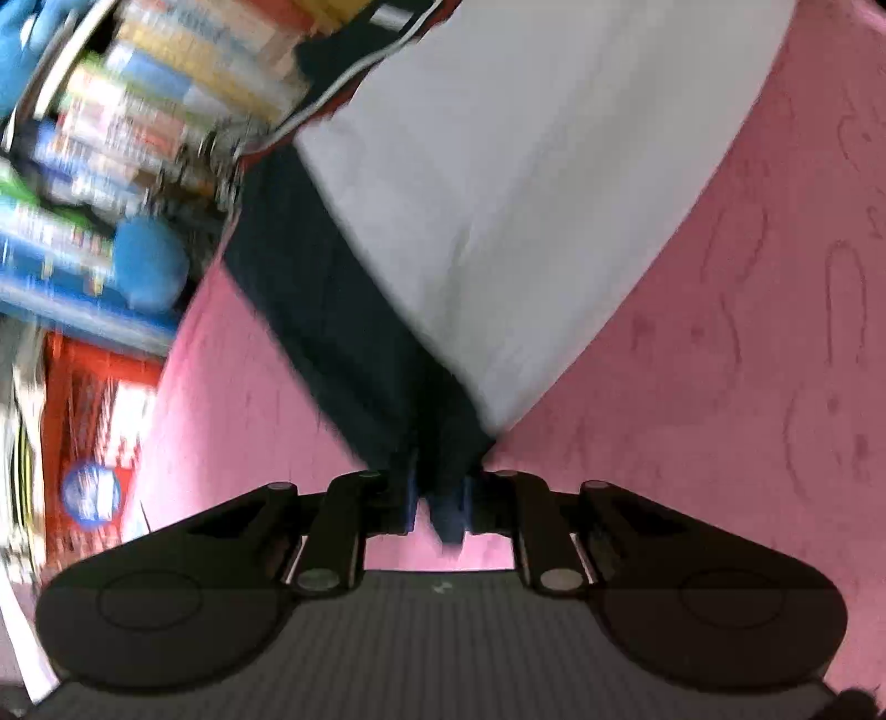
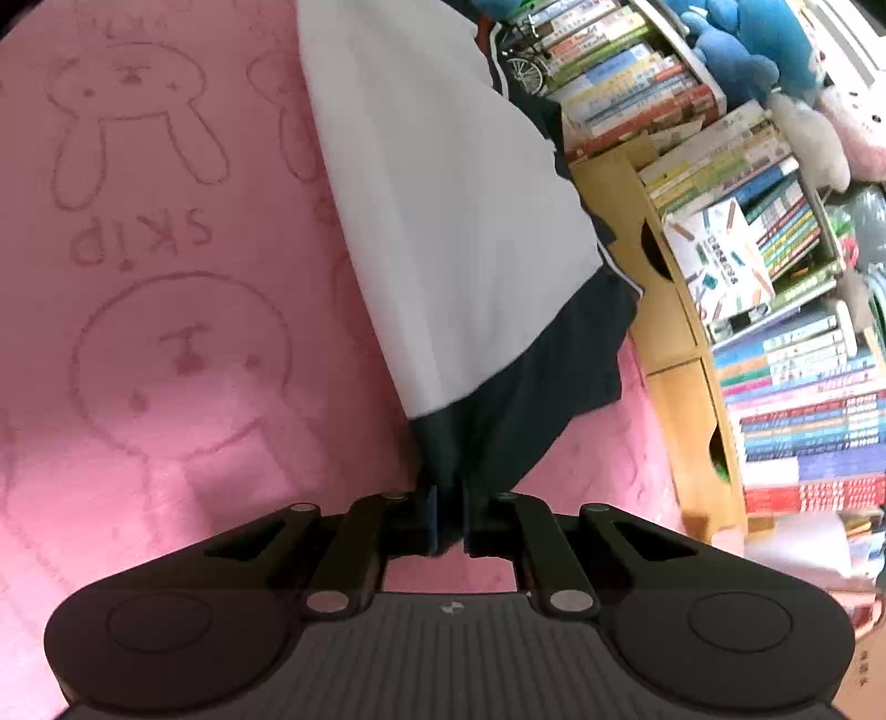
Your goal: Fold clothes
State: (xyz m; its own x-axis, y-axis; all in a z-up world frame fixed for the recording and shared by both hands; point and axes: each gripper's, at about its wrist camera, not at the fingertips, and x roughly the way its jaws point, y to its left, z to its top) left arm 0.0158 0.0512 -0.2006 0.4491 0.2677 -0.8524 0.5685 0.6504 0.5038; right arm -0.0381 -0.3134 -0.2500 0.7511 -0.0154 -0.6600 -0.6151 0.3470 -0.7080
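Note:
A garment with a white body (image 1: 498,194) and dark navy parts (image 1: 343,332) stretches over a pink blanket (image 1: 720,360). My left gripper (image 1: 440,498) is shut on a bunched navy corner of it. In the right wrist view the same garment shows its white panel (image 2: 443,221) and navy part (image 2: 526,399), and my right gripper (image 2: 448,515) is shut on another navy corner. The cloth runs away from both grippers, pulled fairly taut. Red and white trim edges the navy cloth (image 1: 332,99) at the far end.
The pink blanket (image 2: 166,332) carries rabbit drawings and the word SKIP. Along its edge stand stacked books (image 2: 803,387), a wooden shelf unit (image 2: 664,310) and blue plush toys (image 2: 747,39). In the left wrist view, blurred books (image 1: 111,138) and a red box (image 1: 94,432) lie to the left.

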